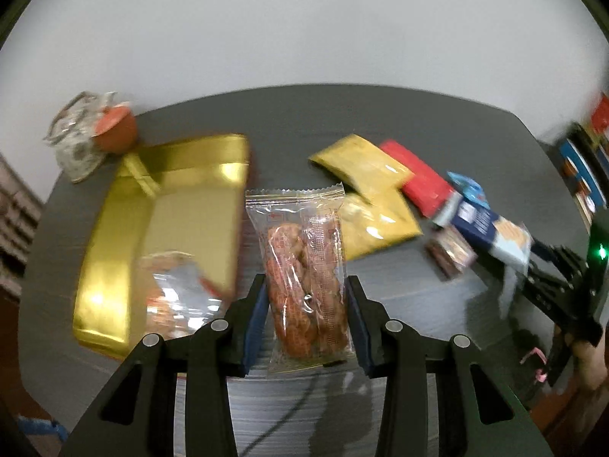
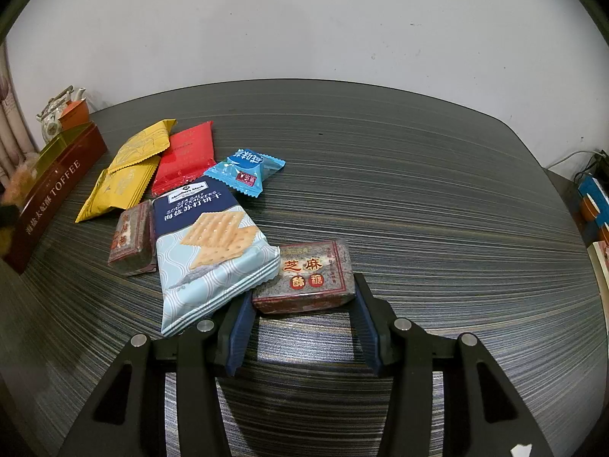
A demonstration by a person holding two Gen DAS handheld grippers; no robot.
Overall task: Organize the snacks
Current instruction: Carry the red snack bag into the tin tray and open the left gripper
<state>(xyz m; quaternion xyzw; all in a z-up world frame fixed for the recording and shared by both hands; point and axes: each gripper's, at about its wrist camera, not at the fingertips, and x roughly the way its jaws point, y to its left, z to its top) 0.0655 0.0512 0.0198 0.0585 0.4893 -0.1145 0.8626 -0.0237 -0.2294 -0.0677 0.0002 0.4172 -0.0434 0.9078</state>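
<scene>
My left gripper (image 1: 306, 304) is shut on a clear packet of fried dough twists (image 1: 304, 266) and holds it above the dark table, just right of the gold-lined toffee tin (image 1: 182, 198). A similar clear packet (image 1: 175, 289) lies in the tin. My right gripper (image 2: 302, 297) is down at the table with its pads against both ends of a sesame candy block (image 2: 304, 278). A blue cracker pack (image 2: 213, 243) overlaps that block's left corner. Further left lie a second sesame block (image 2: 131, 240), two yellow packets (image 2: 125, 167), a red packet (image 2: 186, 160) and a blue candy (image 2: 245, 169).
A teapot (image 2: 57, 114) and an orange cup (image 1: 116, 129) stand at the table's far left corner behind the tin. The toffee tin's brown side (image 2: 57, 194) faces the right wrist view. Books or boxes (image 2: 593, 205) sit off the table's right edge. A white wall is behind.
</scene>
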